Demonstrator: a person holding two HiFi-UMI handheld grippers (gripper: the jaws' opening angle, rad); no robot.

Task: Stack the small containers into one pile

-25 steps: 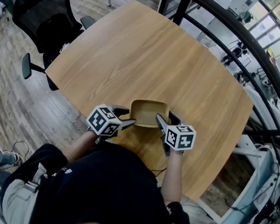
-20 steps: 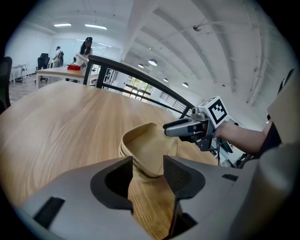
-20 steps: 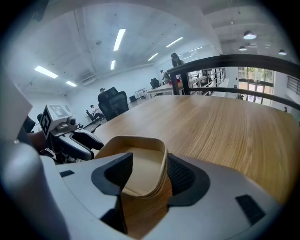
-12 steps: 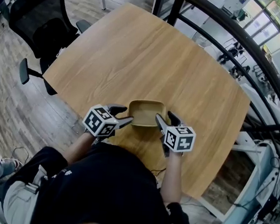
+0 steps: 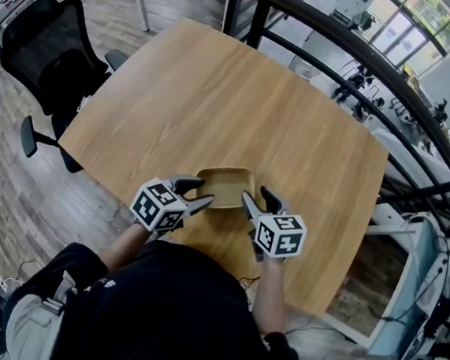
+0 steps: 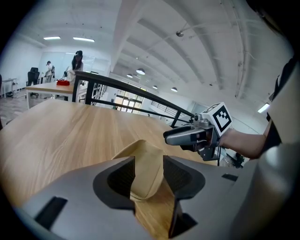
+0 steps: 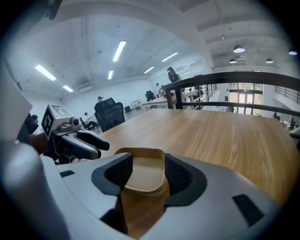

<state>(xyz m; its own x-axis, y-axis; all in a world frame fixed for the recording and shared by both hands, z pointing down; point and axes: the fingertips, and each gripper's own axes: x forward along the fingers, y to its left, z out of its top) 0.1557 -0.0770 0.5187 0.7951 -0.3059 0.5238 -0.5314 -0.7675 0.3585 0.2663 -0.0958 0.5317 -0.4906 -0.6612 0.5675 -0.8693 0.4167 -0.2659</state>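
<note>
With our left gripper (image 5: 194,192) and right gripper (image 5: 258,199) both open and empty, flanking the nested containers (image 5: 223,186) near our edge of the table (image 5: 217,95), we judge it best to square the rims gently, without pinching.

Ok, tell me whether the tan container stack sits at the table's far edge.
No, the container stack sits at the near edge of the table, close to the person.
</note>
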